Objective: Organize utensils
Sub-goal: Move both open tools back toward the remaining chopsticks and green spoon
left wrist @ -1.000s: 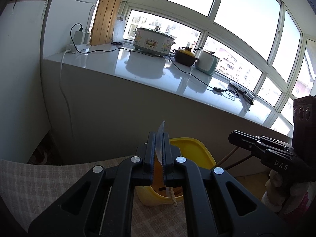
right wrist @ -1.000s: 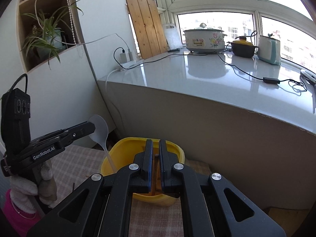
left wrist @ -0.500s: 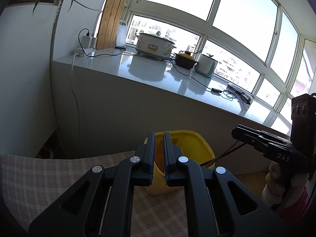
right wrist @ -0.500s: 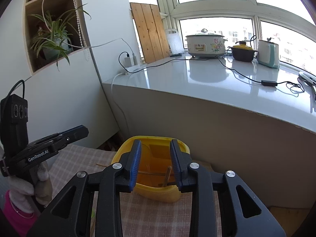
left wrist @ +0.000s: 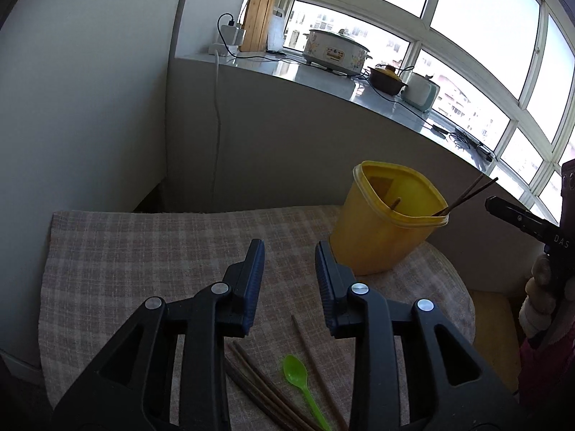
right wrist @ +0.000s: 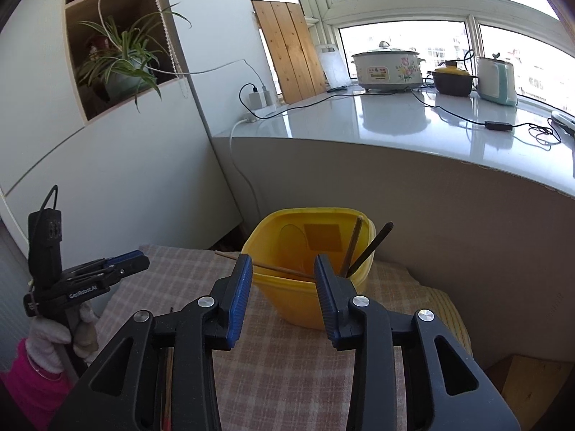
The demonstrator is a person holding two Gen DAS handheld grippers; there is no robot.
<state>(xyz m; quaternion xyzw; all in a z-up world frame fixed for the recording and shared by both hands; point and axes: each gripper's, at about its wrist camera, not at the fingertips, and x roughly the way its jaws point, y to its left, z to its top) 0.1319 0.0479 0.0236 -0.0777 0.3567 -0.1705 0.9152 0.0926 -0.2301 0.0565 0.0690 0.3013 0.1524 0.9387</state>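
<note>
A yellow tub [left wrist: 388, 222] stands on the checked cloth [left wrist: 143, 251] at the table's far right, with brown chopsticks [left wrist: 467, 192] leaning out of it. The tub also shows in the right wrist view [right wrist: 305, 298] with chopsticks [right wrist: 352, 248] inside. My left gripper [left wrist: 289, 251] is open and empty, above the cloth left of the tub. A green plastic spoon [left wrist: 298, 380] and several brown chopsticks [left wrist: 262, 384] lie on the cloth below it. My right gripper [right wrist: 282, 265] is open and empty, just in front of the tub.
A grey counter [right wrist: 395, 122] behind the table carries a rice cooker [right wrist: 386, 70], a dark pot [right wrist: 451, 80], a kettle [right wrist: 497, 80] and cables. A white cabinet [right wrist: 107, 165] with a plant [right wrist: 122, 61] stands at left. The table's right edge drops off past the tub.
Both grippers have opened and pulled back from over the tub. The clear spoon left the left gripper and the chopstick left the right one. The left gripper tilted down toward the cloth.
</note>
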